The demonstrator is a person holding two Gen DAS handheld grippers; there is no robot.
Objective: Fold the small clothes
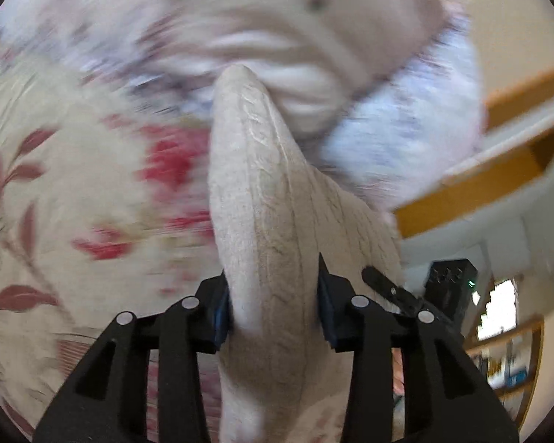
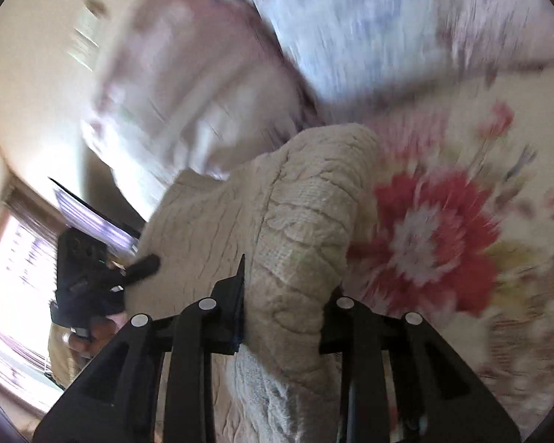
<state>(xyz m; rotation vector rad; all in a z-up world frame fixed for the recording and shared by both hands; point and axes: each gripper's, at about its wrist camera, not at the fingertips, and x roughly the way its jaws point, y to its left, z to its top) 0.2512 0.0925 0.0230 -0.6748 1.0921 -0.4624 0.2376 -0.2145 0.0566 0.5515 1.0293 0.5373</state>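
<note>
A cream cable-knit garment (image 1: 262, 199) hangs lifted above the flowered bedspread (image 1: 55, 184). My left gripper (image 1: 273, 313) is shut on a thick fold of it, the knit bunched between both black fingers and rising ahead in a ridge. In the right wrist view the same cream knit (image 2: 299, 221) is clamped in my right gripper (image 2: 288, 313), with more of the cloth stretching left toward the other gripper (image 2: 129, 273). The right gripper also shows at the right of the left wrist view, as a black body (image 1: 406, 295) at the cloth's far edge. The background is smeared by motion.
The bedspread (image 2: 443, 229) with big red flowers lies under the garment. A pale pinkish pillow (image 1: 306, 48) and a bluish-white patterned cover (image 1: 406, 110) lie at the bed's head. A wooden bed frame (image 1: 498, 184), a shelf and a bright window (image 2: 18, 277) stand beyond.
</note>
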